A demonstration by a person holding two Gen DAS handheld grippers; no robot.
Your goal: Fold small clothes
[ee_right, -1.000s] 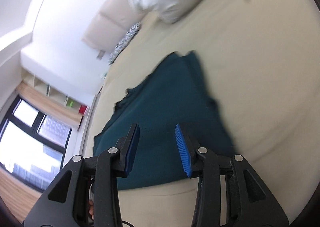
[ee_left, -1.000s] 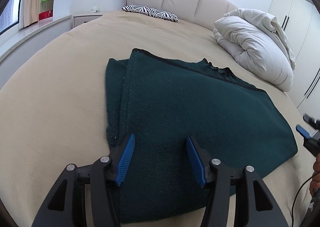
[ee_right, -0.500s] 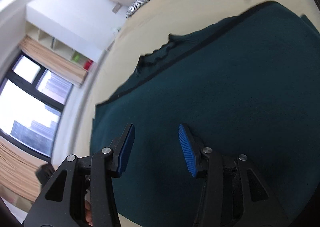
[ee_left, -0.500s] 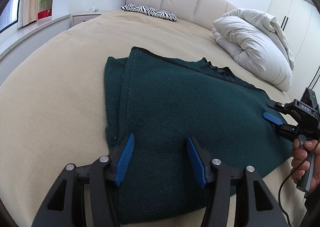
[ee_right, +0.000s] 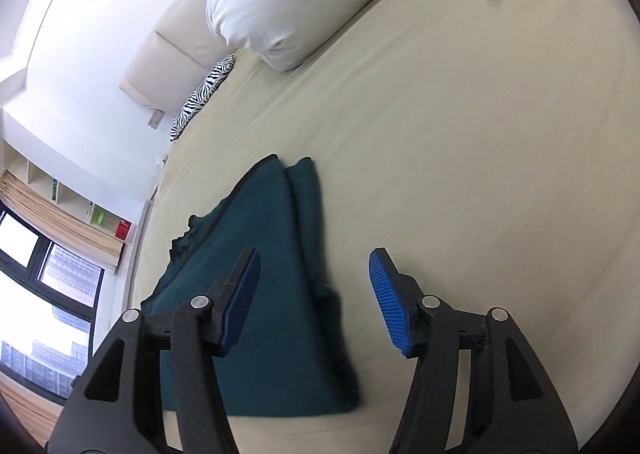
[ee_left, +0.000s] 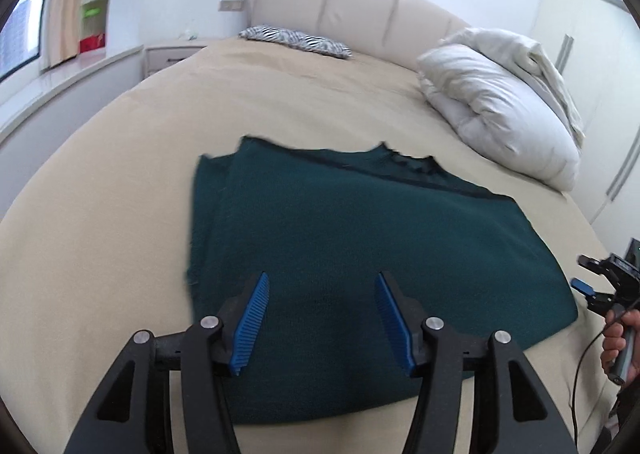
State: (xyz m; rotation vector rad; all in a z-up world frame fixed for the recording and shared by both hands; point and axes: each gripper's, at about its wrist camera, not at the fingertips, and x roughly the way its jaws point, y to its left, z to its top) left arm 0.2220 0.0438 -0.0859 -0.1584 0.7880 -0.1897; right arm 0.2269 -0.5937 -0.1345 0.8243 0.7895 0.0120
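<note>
A dark green knitted garment (ee_left: 360,246) lies flat and folded on the beige bed; it also shows in the right wrist view (ee_right: 260,274). My left gripper (ee_left: 322,320) is open and empty, hovering above the garment's near edge. My right gripper (ee_right: 314,300) is open and empty, above the garment's edge, its right finger over bare sheet. In the left wrist view the right gripper (ee_left: 596,286) shows at the far right, just off the garment's right corner, held by a hand.
The bed sheet (ee_left: 100,254) surrounds the garment. A white duvet bundle (ee_left: 500,105) lies at the back right, a zebra pillow (ee_left: 296,39) by the headboard. A wardrobe (ee_left: 592,53) stands right, a window ledge (ee_left: 60,77) left.
My right gripper pulled back off the garment to its right corner and turned, opening wider. My left gripper lifted back a little, so the garment looks farther away.
</note>
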